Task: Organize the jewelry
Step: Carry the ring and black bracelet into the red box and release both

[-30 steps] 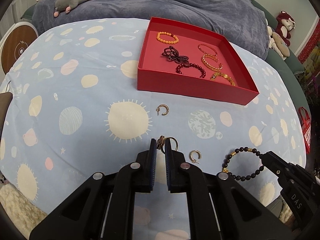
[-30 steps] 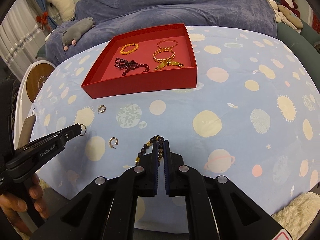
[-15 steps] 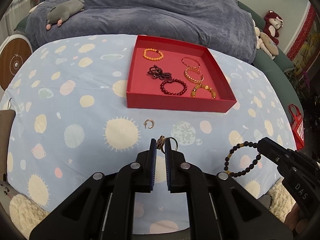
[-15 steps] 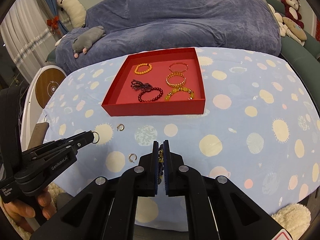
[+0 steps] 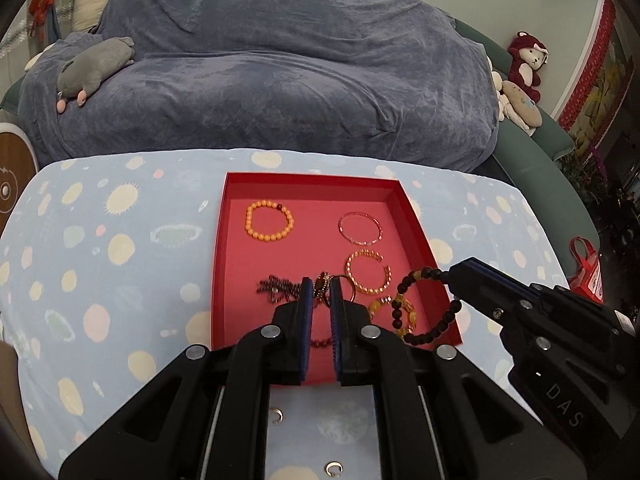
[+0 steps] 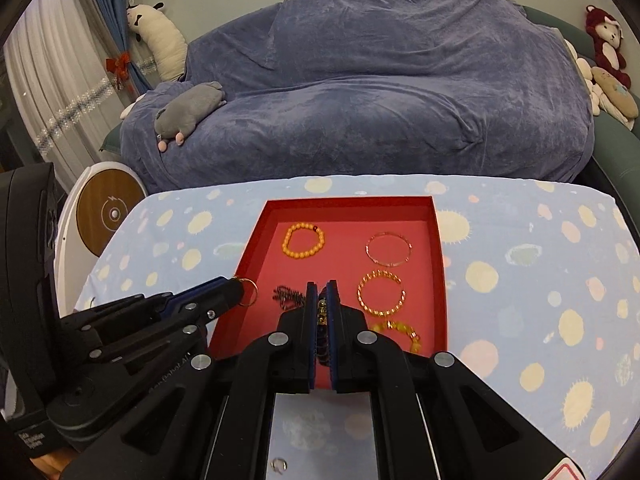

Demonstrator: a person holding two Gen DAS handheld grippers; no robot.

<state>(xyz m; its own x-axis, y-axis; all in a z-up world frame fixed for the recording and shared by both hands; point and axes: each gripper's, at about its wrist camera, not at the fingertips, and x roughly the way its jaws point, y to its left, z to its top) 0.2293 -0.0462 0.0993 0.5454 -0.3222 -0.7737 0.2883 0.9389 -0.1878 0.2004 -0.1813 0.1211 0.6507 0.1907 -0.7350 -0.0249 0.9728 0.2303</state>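
Left wrist view: a gold hoop earring (image 5: 335, 289) and dark beaded bracelet (image 5: 424, 304) are held pinched in left tongs (image 5: 321, 290) and right tongs (image 5: 450, 276) above the red cardboard tray (image 5: 416, 224); tangling is risked on release.

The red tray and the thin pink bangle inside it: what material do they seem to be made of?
The red tray looks like matte cardboard: thin, straight folded walls without shine. The thin pink bangle looks like polished metal, perhaps rose-gold toned: a rigid, very slim hoop with bright glints. It could also be glass; the pictures leave this open.
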